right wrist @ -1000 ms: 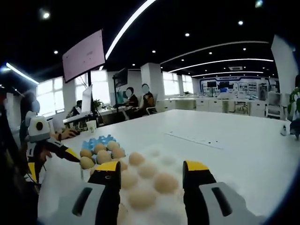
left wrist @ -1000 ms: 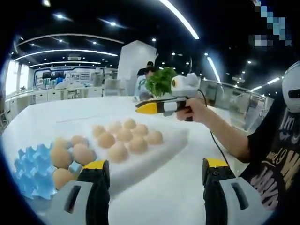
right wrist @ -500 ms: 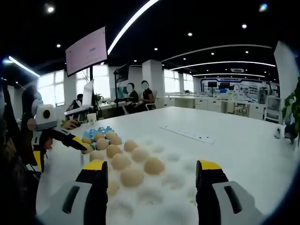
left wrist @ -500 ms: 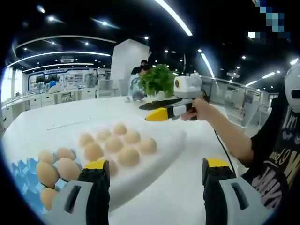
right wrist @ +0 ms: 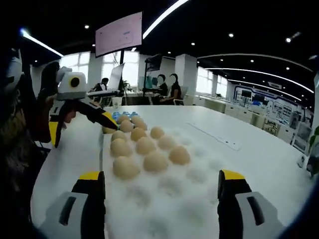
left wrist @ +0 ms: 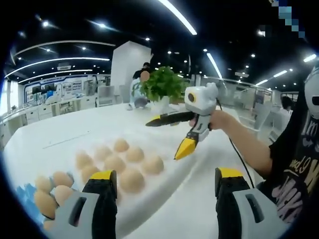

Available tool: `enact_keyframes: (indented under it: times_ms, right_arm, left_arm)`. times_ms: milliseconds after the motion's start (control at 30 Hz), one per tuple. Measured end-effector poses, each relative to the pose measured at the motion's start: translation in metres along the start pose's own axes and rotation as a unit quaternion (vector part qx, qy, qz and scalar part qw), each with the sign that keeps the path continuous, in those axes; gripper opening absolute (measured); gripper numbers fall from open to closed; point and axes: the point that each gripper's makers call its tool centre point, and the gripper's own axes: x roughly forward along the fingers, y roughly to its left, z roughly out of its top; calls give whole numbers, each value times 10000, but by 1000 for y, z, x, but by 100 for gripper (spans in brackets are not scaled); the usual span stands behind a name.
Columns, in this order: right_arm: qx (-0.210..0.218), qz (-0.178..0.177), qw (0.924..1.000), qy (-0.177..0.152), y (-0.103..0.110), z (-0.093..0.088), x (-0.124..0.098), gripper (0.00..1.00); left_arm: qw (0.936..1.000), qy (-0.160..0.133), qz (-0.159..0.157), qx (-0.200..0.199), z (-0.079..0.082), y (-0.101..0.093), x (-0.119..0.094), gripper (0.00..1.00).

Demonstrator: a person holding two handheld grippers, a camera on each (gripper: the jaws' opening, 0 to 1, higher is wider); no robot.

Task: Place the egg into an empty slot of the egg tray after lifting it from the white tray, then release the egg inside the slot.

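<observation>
Eggs (right wrist: 144, 152) sitting in rows on the white tray (right wrist: 199, 199), which rests on the table (right wrist: 259, 149). In the right gripper view, egg tray (right wrist: 119, 116) just past the white tray's far end, a few eggs in it. In the left gripper view, same egg tray (left wrist: 25, 191) off at the lower left, right gripper (left wrist: 172, 137) hanging above the white tray's right side. Potted plant (left wrist: 162, 84) farther back on the table.

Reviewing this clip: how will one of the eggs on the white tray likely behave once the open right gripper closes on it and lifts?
The eggs look smooth and rounded, so one could slip between the right gripper jaws. Probably fragile, needing a gentle squeeze. Nudged on the white tray, it may roll.
</observation>
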Motion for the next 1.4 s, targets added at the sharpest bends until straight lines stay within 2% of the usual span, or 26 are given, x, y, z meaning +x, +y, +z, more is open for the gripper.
enact_keyframes:
  times_ms: [133,233,433,533,667,767,867,1000,1100,1233,1333,1367,1400]
  right_arm:
    - [-146,27,9996,245,4,-14,1,97]
    - [-23,-37,9997,230,-3,-18,-2,96]
    - [144,-198,9997,15,-14,-14,-10,96]
    - [165,-266,9994,119,-17,-20,-9,96]
    - [204,-243,9994,152,-17,-23,-8,96]
    - [233,-240,9993,146,-18,-24,-8,96]
    - [285,-243,9992,149,-19,-25,-8,96]
    - [309,-244,9991,156,-19,-25,-7,96]
    - [354,-237,9990,154,-19,-26,-7,96]
    - [371,-235,9989,160,-18,-26,-6,96]
    - [434,-229,9987,157,-19,-27,-6,96]
    - [463,-228,9985,163,-19,-28,-5,96]
    - [485,-228,9984,170,-18,-28,-5,96]
  left_arm:
    - [9999,62,-33,101,3,2,6,81]
    - [9999,65,-67,109,7,2,10,81]
    - [9993,144,-184,305,13,4,22,76]
    - [9989,90,-198,418,20,9,27,72]
    - [9969,246,-166,734,22,7,38,72]
    - [9951,416,-210,872,18,10,44,65]
    - [9956,467,-179,789,16,8,50,57]
    - [9957,514,-177,750,11,7,56,55]
    - [9940,745,-210,772,0,3,62,52]
    - [9935,879,-246,685,-7,7,64,47]
    - [9896,1208,-199,755,-19,11,69,38]
    - [9895,1135,-196,877,-17,12,71,37]
    - [9899,1144,-188,819,-17,12,73,37]
